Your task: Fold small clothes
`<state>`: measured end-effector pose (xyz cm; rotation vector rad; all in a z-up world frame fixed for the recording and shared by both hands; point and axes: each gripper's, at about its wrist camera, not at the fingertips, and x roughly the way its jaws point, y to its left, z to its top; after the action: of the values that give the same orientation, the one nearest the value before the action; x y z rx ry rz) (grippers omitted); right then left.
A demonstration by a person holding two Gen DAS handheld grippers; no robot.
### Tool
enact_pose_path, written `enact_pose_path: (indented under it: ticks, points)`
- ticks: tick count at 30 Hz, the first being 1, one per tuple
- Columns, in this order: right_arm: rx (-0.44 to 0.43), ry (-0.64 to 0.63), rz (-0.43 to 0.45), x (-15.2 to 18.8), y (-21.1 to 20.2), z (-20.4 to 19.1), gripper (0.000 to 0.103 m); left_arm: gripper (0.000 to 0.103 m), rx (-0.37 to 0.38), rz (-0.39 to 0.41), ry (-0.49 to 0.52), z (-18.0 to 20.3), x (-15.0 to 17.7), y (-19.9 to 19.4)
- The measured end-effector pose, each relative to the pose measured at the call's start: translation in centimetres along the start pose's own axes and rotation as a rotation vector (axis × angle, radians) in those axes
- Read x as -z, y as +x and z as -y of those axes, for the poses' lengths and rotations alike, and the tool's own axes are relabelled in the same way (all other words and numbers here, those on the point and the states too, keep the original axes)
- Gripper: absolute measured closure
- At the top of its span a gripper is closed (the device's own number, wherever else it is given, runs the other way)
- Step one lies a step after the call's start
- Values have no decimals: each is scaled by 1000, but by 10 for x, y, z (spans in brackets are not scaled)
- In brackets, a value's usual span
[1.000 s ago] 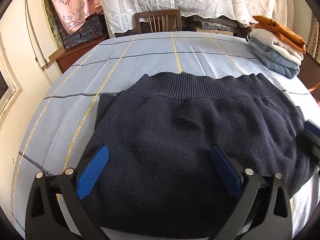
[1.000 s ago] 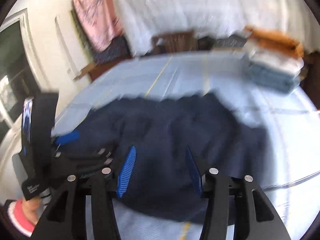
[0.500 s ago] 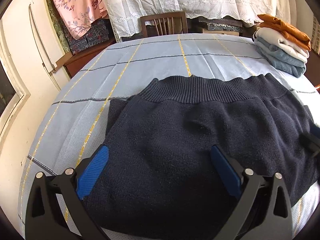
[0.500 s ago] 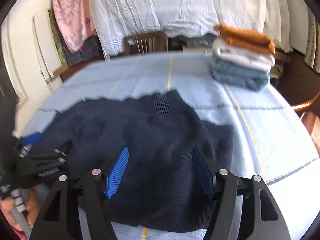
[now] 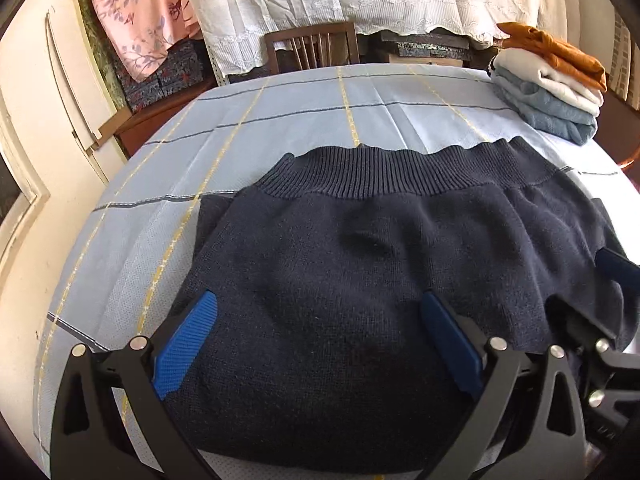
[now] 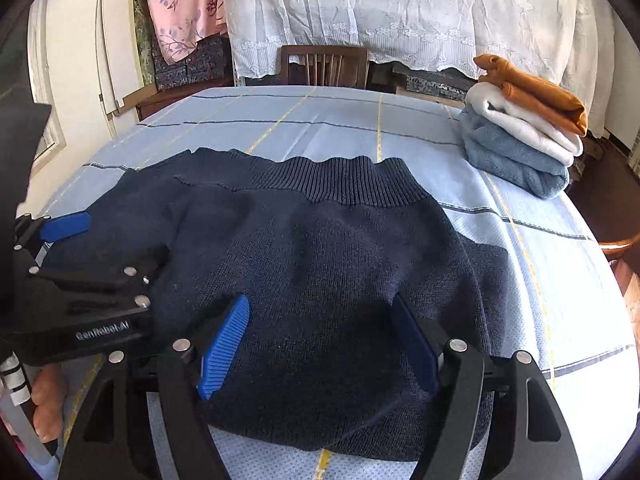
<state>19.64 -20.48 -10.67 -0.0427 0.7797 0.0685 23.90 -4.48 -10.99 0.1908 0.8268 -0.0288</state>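
Observation:
A dark navy knit sweater (image 5: 360,272) lies folded on the light blue checked tablecloth (image 5: 280,120), its ribbed hem on the far side. My left gripper (image 5: 318,332) stands open over the sweater's near left part, its blue pads wide apart and pressing on nothing. My right gripper (image 6: 320,340) hovers over the sweater's (image 6: 320,248) near right part. Its jaws are opening, and only the flat top of the knit lies under them. In the right wrist view the left gripper's blue pad (image 6: 64,226) shows at the left edge.
A stack of folded clothes (image 6: 524,144), orange on white on blue, sits at the table's far right. A wooden chair (image 6: 324,64) stands behind the table under a white lace cloth. Bare tablecloth lies beyond the sweater's hem. A hand (image 6: 44,408) shows at the lower left.
The right gripper's jaws have spread wider, and it has swung right and sunk closer to the sweater. The left gripper has hardly moved. The sweater lies as before.

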Motion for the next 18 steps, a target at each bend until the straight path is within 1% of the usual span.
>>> enact_pose_path:
  ticks: [1, 2, 4, 5, 6, 7, 8, 10, 11, 12, 14, 17, 18]
  points:
    - [-5, 18, 26, -2, -5, 2, 28, 4, 0, -6, 1, -1, -1, -1]
    - [-13, 30, 53, -4, -9, 4, 28, 4, -6, 13, -7, -5, -4, -6]
    - [-49, 76, 136, -14, -21, 10, 28, 4, -29, 81, -44, -16, -9, -17]
    - [-53, 91, 145, -19, -21, 12, 28, 4, -45, 103, -64, -25, -12, -19]
    - [-55, 105, 137, -26, -17, 12, 28, 4, -47, 94, -72, -30, -14, -16]
    - [-58, 116, 125, -32, -11, 11, 28, 4, -44, 69, -76, -35, -15, -9]
    - [-65, 126, 110, -35, -3, 11, 28, 4, -54, 15, -88, -42, -14, 5]
    - [-74, 129, 25, -37, 22, 7, 28, 4, -55, -49, -99, -48, -13, 25]
    - [-67, 118, -21, -35, 33, 5, 28, 4, -42, -52, -115, -50, -14, 28]
    - [-57, 103, -33, -33, 38, 4, 26, 4, -30, -55, -125, -53, -16, 29]
    - [-45, 86, -7, -32, 32, 4, 26, 4, -19, -61, -136, -55, -16, 28]
    - [-59, 131, 52, -32, 14, 13, 26, 4, 24, -39, -139, -56, -16, 17]
    - [-49, 143, 78, -34, 8, 19, 25, 4, 32, -27, -142, -57, -17, 13]
